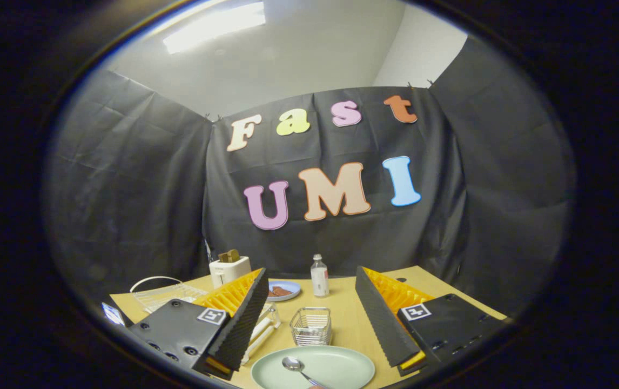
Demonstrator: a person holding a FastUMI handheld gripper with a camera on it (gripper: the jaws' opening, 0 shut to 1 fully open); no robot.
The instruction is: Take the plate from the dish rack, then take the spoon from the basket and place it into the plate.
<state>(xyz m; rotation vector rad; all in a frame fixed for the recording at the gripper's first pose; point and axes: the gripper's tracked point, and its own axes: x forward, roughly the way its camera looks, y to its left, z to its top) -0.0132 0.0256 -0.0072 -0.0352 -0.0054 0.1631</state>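
Note:
A pale green plate (336, 367) lies on the wooden table (342, 308) between my fingers, close to me. A metal spoon (294, 365) rests on the plate, its bowl toward the basket. Just beyond the plate stands a small wire basket (311, 326). My gripper (309, 324) is open, held above the table with its fingers spread wide on either side of the plate and basket; nothing is between the pads. A clear dish rack (264, 327) sits partly hidden behind the left finger.
At the back of the table stand a small bottle (319, 276), a blue plate with brown food (283, 290) and a white toaster with toast (228, 268). A white wire tray (165, 294) lies at the left edge.

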